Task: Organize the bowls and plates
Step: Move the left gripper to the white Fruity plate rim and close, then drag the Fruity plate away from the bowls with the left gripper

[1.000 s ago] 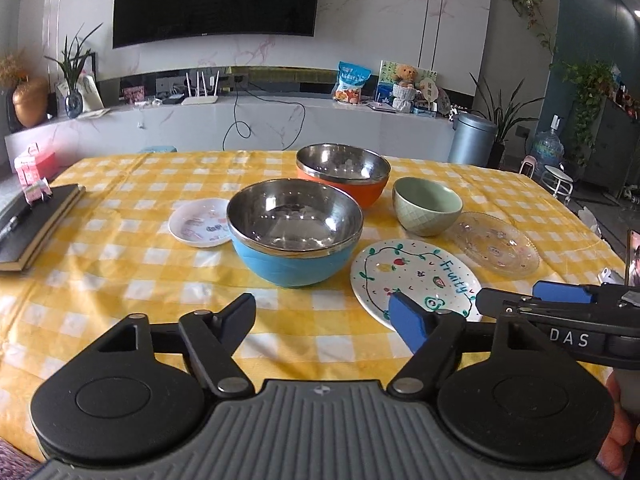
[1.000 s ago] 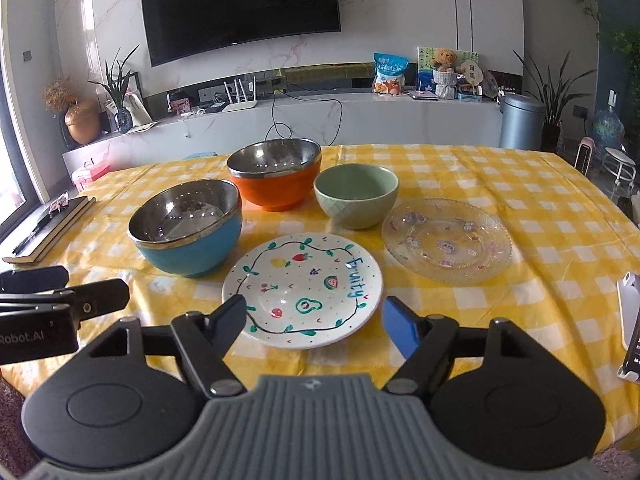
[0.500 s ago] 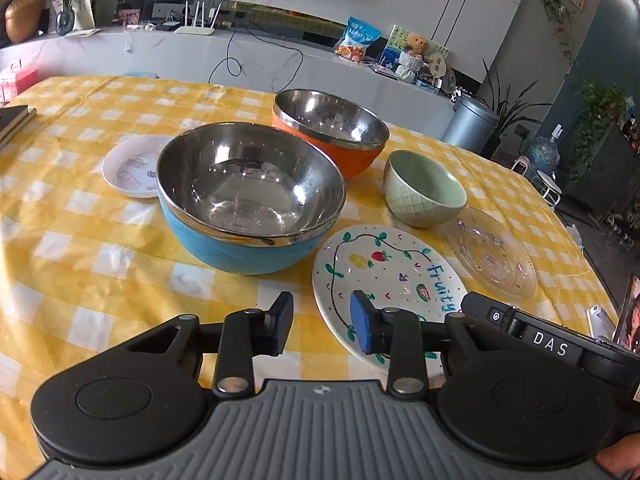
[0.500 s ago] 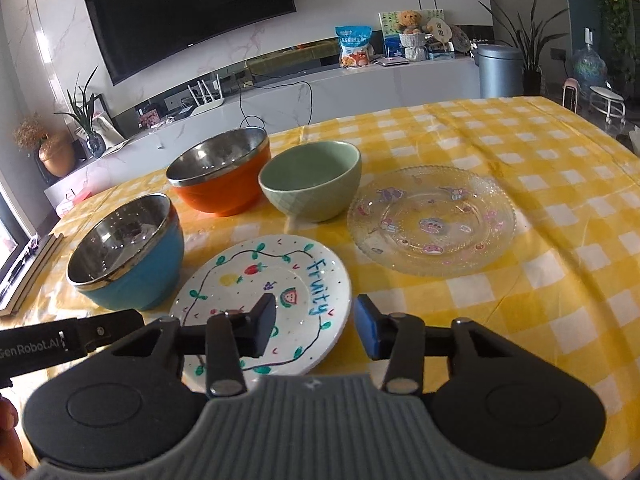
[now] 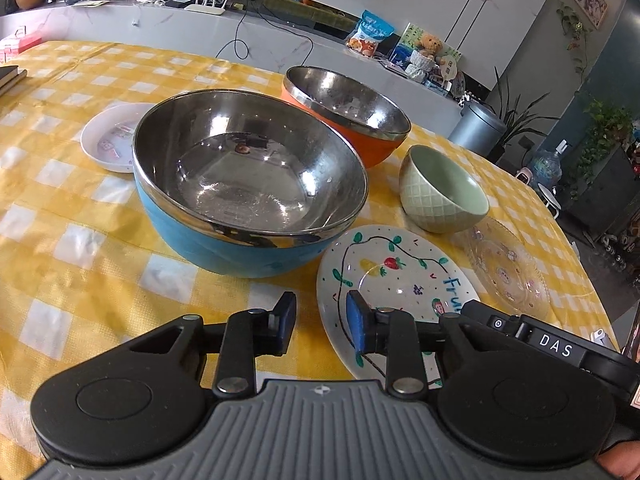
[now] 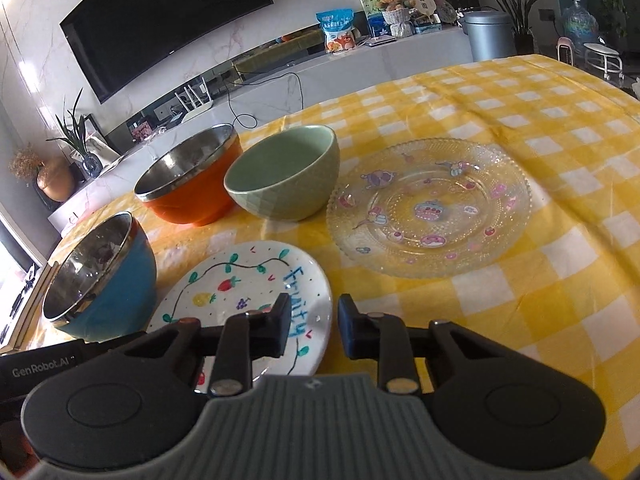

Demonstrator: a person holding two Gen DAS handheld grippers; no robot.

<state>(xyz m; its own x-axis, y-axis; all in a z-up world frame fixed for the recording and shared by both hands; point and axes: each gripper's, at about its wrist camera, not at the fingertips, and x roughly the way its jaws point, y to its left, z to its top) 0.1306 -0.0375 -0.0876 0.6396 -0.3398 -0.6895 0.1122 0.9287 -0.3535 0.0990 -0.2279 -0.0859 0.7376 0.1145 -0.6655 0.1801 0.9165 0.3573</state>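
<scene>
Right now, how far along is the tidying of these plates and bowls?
Barely begun. Nothing is stacked: the blue bowl, orange bowl, green bowl, painted plate, glass plate and small plate all sit apart. The left gripper and right gripper hold nothing. All the sorting remains.

Left tool and right tool side by side, each with a narrow gap, gripping nothing.

Bright daylight, glare in steel bowl, fisheye-warped edges.
</scene>
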